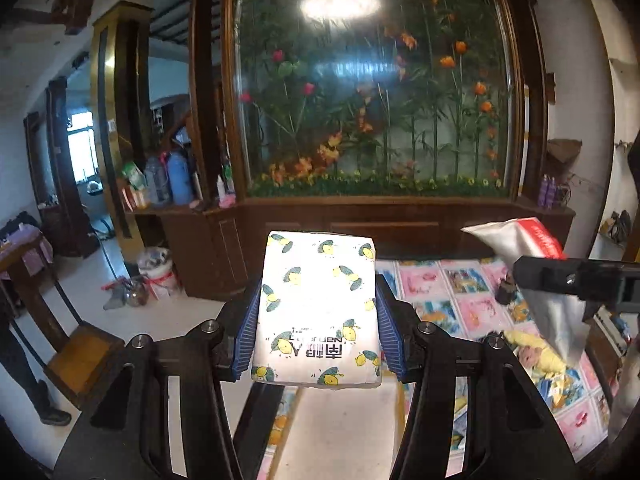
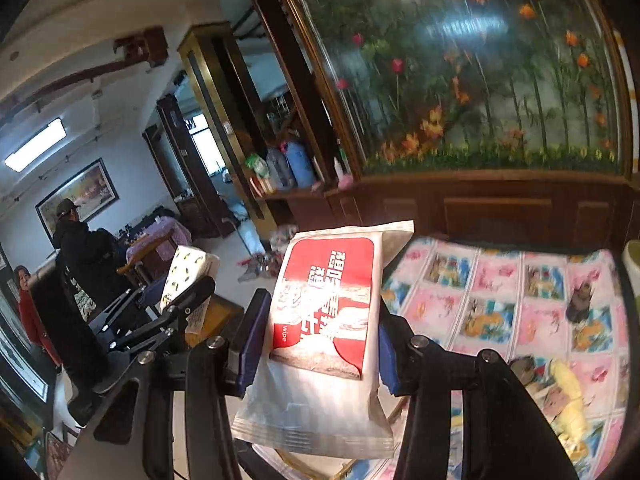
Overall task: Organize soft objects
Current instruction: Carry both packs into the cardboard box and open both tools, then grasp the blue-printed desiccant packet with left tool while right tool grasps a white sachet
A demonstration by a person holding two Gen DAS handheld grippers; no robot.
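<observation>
My left gripper (image 1: 316, 320) is shut on a white tissue pack with lemon prints (image 1: 318, 308) and holds it up in the air, left of the table. My right gripper (image 2: 316, 340) is shut on a red and white wet wipe pack (image 2: 326, 320), also raised. In the left wrist view the wipe pack (image 1: 524, 240) and the right gripper (image 1: 576, 280) show at the right edge, above the table. In the right wrist view the left gripper (image 2: 176, 304) with the tissue pack (image 2: 188, 268) shows to the left.
A table with a pink and blue cartoon-patterned cloth (image 1: 460, 292) lies ahead and to the right, with a small dark object (image 2: 580, 300) on it. A wooden cabinet with a flower display (image 1: 376, 92) stands behind. A wooden chair (image 1: 76, 356) and two people (image 2: 80, 240) are at the left.
</observation>
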